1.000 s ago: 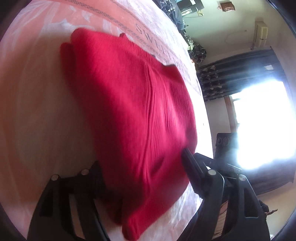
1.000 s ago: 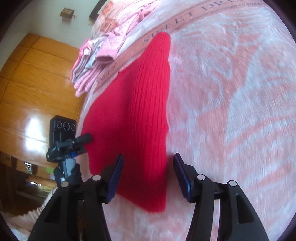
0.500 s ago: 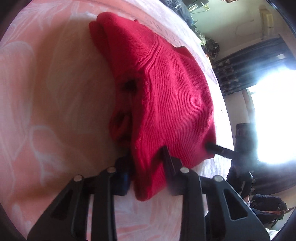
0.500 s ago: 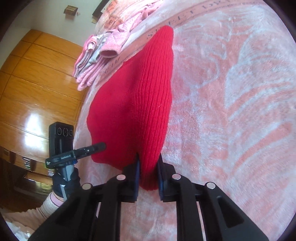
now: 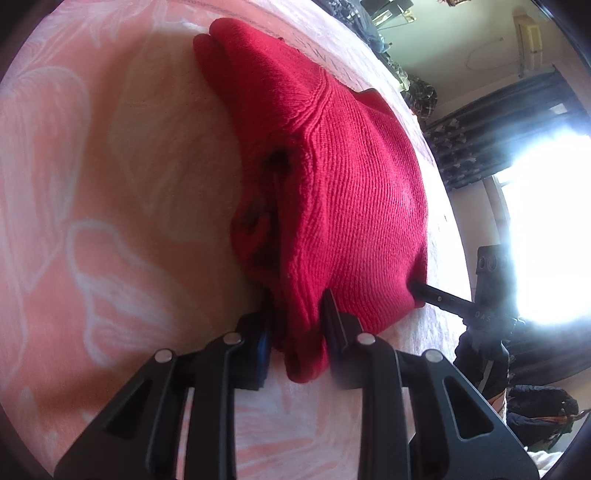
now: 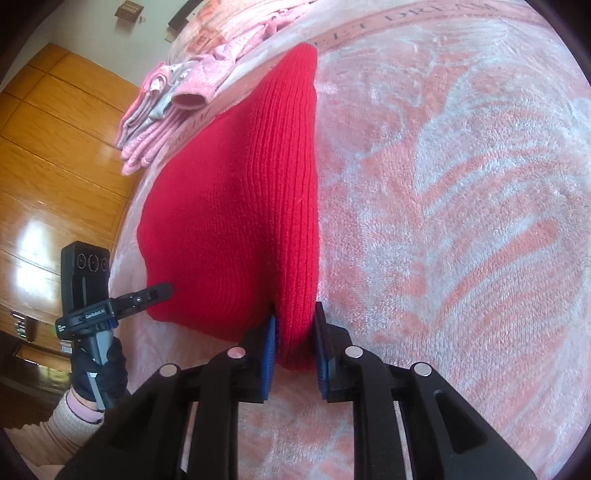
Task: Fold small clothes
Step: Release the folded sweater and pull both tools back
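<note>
Red sweater [image 5: 351, 206]: a knitted red garment, folded, lying on the bed; its near edge is lifted off the blanket at two corners, one in each pair of tongs.
Left tongs [image 5: 297, 325]: closed down on a bunched corner of the sweater's near edge, the knit squeezed between the two black fingers, with a tongue of fabric hanging below them.
Right tongs [image 6: 294, 332]: pinching the ribbed edge of the sweater between the blue pads [image 6: 269, 350]; the cloth rises into a ridge running away from the grip.
Left tongs seen from the right wrist [image 6: 162, 290]: one black finger tip touches the sweater's far corner; a gloved hand [image 6: 98, 373] with a pale knitted cuff holds the handle.
Containers: I see no box, basket or drawer in either view.
Pink clothes [image 6: 166, 99]: a stack of folded pink and grey garments lies on the bed beyond the sweater, near its far end but apart from it.
Bed surface [image 6: 461, 221]: a fleecy pink blanket with pale leaf swirls and a band of lettering along its far border.
Room, right view: glossy orange wooden panelling [image 6: 55, 166] beside the bed.
Room, left view: a very bright window [image 5: 546, 221], dark patterned curtains [image 5: 491, 129], a pale green wall with an air conditioner [image 5: 528, 33] high up.
</note>
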The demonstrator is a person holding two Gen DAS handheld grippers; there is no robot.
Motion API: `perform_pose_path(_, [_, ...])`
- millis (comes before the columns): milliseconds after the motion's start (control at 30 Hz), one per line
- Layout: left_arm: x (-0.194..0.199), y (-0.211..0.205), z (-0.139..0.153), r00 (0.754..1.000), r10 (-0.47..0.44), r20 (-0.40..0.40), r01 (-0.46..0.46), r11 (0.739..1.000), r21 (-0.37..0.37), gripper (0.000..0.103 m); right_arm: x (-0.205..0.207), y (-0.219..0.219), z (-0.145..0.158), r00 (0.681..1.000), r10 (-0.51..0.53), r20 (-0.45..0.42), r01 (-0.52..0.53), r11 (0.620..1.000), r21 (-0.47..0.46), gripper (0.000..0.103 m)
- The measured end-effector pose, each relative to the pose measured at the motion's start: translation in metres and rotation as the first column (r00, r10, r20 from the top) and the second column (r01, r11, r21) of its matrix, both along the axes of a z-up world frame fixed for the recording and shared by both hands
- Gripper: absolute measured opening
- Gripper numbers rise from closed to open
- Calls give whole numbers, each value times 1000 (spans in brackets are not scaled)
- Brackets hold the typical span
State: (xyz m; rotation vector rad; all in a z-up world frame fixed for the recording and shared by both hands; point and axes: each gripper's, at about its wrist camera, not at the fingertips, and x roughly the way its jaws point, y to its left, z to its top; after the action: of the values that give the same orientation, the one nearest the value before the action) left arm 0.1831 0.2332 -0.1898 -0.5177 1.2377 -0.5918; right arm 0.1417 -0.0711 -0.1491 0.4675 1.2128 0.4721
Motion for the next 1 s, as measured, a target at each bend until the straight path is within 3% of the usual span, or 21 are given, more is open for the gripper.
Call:
perform_pose_path(67, [-1, -4, 6, 1000, 20, -12, -20, 1000, 4, 34, -5, -1, 7, 1000, -15, 9, 15, 1000, -18, 34])
perform_pose_path(133, [-9, -5, 14, 1000, 25, -5, -25, 999, 25, 52, -14, 1, 19, 998, -30, 48, 33, 996, -77, 59])
perform_pose_path(233, [-24, -5, 33, 998, 42, 51, -48, 992, 118, 70, -30, 6, 34, 995, -39, 88, 57, 977, -204, 76])
perform_pose_path(433, [-55, -2, 56, 991, 85, 99, -108, 961, 255, 84, -59, 14, 47, 993, -52, 110, 84, 947, -310, 84])
perform_pose_path(600, [-79, -7, 69, 988, 94, 122, -132, 924, 359, 86, -75, 30, 55, 991, -58, 124, 107, 895, -433, 100])
perform_pose_path(700, [-88, -13, 76, 986, 115, 121, -152, 916, 370, 86, -84, 32, 61, 989, -76, 129, 130, 860, -493, 99])
perform_pose_path(900, [-106, -6, 85, 974, 181, 137, -222, 885, 409, 87, -95, 40, 73, 984, -98, 147, 154, 882, -445, 99])
perform_pose_path(1000, [-112, -4, 91, 970, 200, 139, -240, 882, 405, 87, -106, 47, 84, 979, -83, 185, 159, 879, -449, 99])
